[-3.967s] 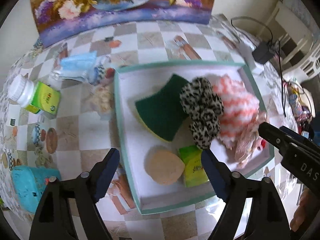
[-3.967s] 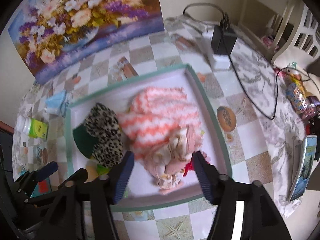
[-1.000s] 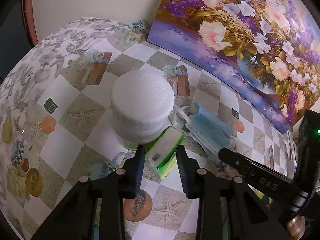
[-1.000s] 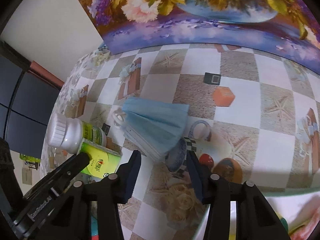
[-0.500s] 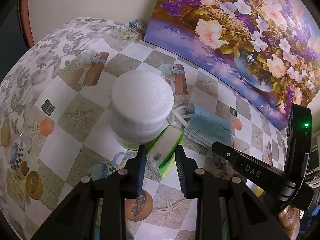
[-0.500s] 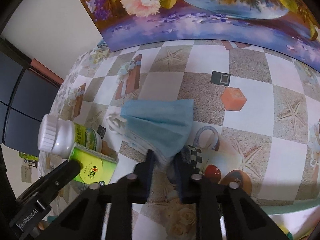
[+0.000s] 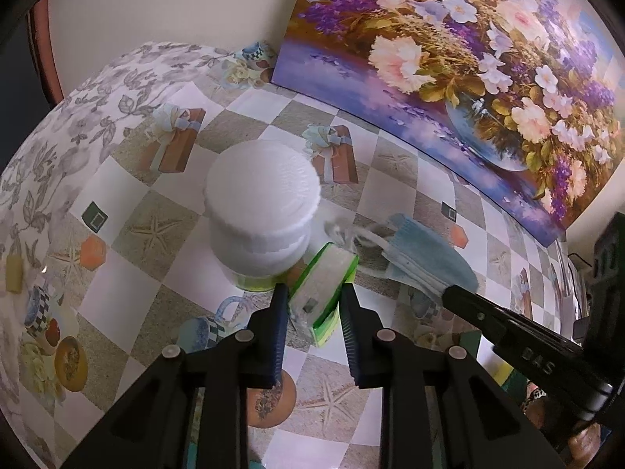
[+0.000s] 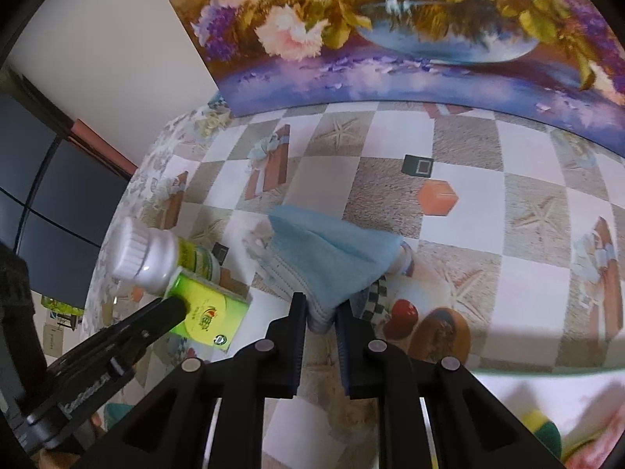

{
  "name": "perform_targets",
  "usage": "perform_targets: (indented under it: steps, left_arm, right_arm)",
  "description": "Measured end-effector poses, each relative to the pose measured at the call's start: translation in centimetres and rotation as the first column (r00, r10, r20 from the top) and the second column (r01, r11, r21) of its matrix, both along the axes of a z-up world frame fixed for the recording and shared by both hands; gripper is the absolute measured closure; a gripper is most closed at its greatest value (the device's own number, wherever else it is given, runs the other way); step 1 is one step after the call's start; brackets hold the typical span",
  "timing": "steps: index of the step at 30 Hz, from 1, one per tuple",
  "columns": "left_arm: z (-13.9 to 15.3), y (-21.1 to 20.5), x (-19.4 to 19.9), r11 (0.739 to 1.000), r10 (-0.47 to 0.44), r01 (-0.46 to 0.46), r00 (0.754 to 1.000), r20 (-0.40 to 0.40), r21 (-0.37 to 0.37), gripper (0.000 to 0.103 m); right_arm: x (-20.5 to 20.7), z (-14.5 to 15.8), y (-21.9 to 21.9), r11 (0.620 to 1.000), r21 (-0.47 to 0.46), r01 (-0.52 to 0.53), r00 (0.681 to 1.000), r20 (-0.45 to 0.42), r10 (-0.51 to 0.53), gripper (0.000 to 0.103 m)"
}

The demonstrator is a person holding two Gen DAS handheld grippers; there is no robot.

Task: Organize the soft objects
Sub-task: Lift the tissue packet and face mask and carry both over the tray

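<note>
My left gripper [image 7: 314,314] is shut on a green tissue pack [image 7: 322,287] that lies beside a white-capped bottle [image 7: 259,211] on the patterned tablecloth. My right gripper [image 8: 320,318] is shut on the near corner of a stack of blue face masks [image 8: 328,258]; the masks lift off the cloth. In the left wrist view the masks [image 7: 425,258] hang from the right gripper's finger [image 7: 508,332]. In the right wrist view the tissue pack [image 8: 207,314] and bottle [image 8: 156,254] lie left, with the left gripper [image 8: 168,308] on the pack.
A flower painting [image 7: 468,58] leans on the wall behind. The teal-rimmed tray's edge [image 8: 547,371] shows at the lower right of the right wrist view, with a green sponge [image 8: 547,434] and pink cloth inside. The table edge curves on the left.
Both grippers have closed: the left onto the tissue pack, the right onto the corner of the blue masks. The masks have lifted and shifted slightly toward the right gripper.
</note>
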State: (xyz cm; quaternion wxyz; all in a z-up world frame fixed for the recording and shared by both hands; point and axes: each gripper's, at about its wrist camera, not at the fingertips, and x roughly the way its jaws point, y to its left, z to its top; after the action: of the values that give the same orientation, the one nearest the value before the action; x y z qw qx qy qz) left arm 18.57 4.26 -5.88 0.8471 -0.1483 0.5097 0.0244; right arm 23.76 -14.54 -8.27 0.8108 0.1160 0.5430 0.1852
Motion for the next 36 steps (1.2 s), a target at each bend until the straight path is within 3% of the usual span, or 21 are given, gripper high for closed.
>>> perform_targets:
  steps: [12, 25, 30, 36]
  left_arm:
    - [5.4, -2.1, -2.3, 0.998, -0.051, 0.047, 0.995, 0.086, 0.045, 0.076]
    - [13.2, -5.6, -6.9, 0.985, -0.137, 0.108, 0.963, 0.231, 0.132, 0.076]
    - [14.4, -7.2, -8.4, 0.979, -0.173, 0.139, 0.951, 0.256, 0.147, 0.076]
    - [14.6, -10.1, -10.0, 0.966, -0.241, 0.204, 0.936, 0.258, 0.161, 0.076]
  right_arm:
    - [-4.8, 5.0, -3.2, 0.998, 0.026, 0.061, 0.994, 0.087, -0.063, 0.087]
    - [-12.3, 12.4, -7.4, 0.985, 0.013, 0.172, 0.958, 0.230, -0.170, 0.087]
    - [-14.8, 14.4, -9.4, 0.965, -0.042, 0.259, 0.938, 0.251, -0.240, 0.087]
    - [-17.7, 14.6, -12.5, 0.938, -0.042, 0.344, 0.911, 0.256, -0.323, 0.087]
